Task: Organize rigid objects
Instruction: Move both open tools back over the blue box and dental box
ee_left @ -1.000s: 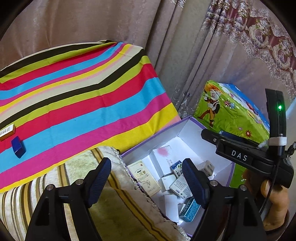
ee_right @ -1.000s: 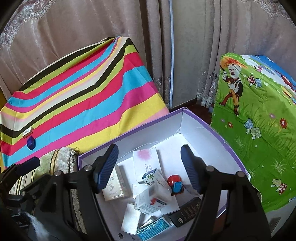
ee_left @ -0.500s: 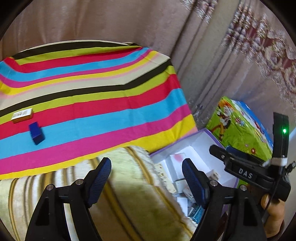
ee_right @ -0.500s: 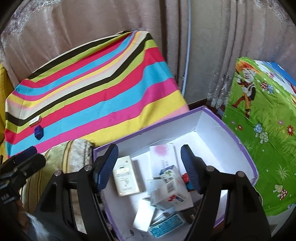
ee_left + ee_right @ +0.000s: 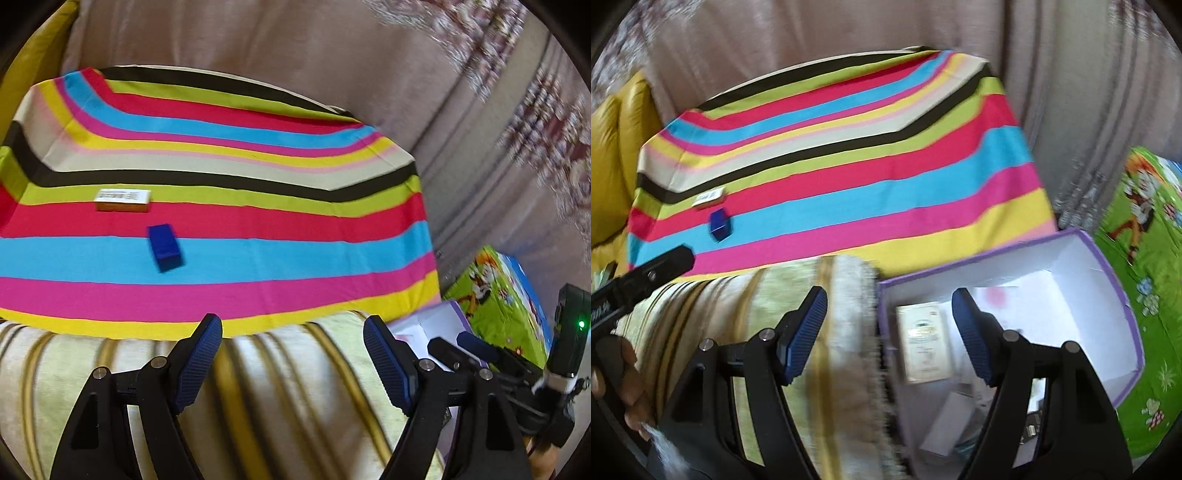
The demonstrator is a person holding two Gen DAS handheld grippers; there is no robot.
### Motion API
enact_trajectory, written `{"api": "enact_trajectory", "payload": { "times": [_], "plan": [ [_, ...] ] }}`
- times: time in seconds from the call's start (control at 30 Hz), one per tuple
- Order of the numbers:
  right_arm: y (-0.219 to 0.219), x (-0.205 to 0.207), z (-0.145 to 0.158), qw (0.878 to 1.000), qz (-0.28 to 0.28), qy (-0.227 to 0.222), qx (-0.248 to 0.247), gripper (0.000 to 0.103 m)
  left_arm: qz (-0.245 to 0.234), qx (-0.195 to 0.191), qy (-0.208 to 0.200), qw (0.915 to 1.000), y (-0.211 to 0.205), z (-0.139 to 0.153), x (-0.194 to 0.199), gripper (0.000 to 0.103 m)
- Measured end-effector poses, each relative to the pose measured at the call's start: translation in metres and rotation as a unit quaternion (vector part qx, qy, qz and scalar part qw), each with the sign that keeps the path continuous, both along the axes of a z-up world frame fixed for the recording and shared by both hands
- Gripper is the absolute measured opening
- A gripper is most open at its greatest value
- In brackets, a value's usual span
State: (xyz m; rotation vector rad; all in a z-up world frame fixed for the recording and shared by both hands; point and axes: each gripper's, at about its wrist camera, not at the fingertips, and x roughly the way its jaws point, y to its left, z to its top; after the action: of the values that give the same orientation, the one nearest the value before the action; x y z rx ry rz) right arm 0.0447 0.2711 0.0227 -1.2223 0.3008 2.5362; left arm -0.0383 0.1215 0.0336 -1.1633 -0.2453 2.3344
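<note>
Hovering wide open and empty, both tongs, left (image 5: 291, 363) and right (image 5: 888, 336), risked snagging the fringed rug (image 5: 846, 302) beside the box (image 5: 1108, 266).

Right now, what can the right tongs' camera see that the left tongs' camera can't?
Only the right view looks down into the purple box, at a cream packet and a white one, and shows a yellow cushion. Only the left view shows a green light on the other tool. Both show the striped cloth, the blue block and the orange-edged box.
</note>
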Motion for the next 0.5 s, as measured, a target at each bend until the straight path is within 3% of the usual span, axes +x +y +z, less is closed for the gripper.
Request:
{"api": "enact_trajectory", "payload": {
  "times": [0.5],
  "plan": [
    [-0.095,-0.078,-0.008,0.991,0.131,-0.03,-0.006,0.073,0.089,0.008,-0.011,0.996,-0.083,-0.008,-0.026,0.08]
  ]
}}
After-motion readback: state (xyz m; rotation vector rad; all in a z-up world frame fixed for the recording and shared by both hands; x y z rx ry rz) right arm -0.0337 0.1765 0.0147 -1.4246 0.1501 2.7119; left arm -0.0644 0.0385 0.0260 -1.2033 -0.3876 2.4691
